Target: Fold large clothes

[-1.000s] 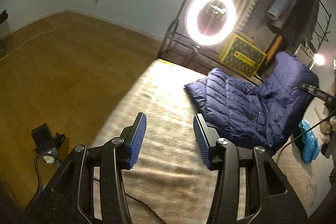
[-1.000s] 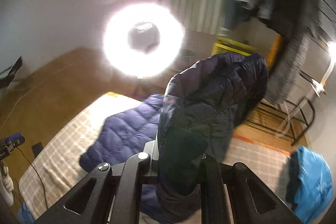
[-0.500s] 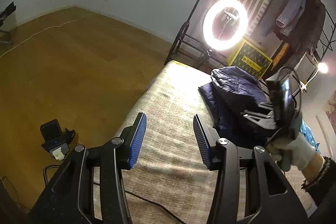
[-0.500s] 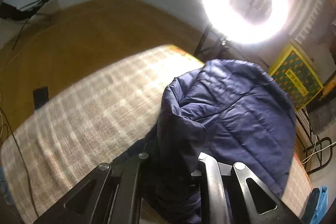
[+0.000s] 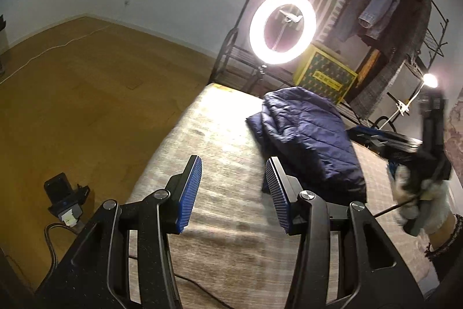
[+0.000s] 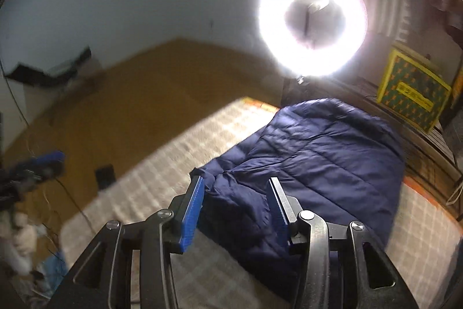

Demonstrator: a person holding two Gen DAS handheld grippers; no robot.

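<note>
1. We see a dark navy quilted puffer jacket (image 5: 306,135) lying folded over on itself on a bed covered with a beige checked blanket (image 5: 220,193), toward the bed's far end.
2. Our left gripper (image 5: 231,190), black with ribbed blue pads, hovers above the blanket with its jaws wide apart and nothing between them; the jacket lies just beyond its right finger.
3. Our right gripper (image 6: 234,207) is also spread wide and holds nothing. It hangs over the near edge of the jacket (image 6: 318,164), whose crumpled navy fabric shows through the gap between the fingers; we cannot tell whether the pads touch it.
4. In the left wrist view, a white-gloved hand (image 5: 422,199) grips the handle of the right gripper at the right edge, near the jacket's side.
5. Behind the bed a glowing white ring light (image 5: 282,29) stands on a stand, beside a yellow and green patterned box (image 5: 324,77).
6. A black metal clothes rack with hanging garments (image 5: 385,5) stands at the far right.
7. A small black device with a cable (image 5: 62,196) sits on the wooden floor (image 5: 72,91), left of the bed.
</note>
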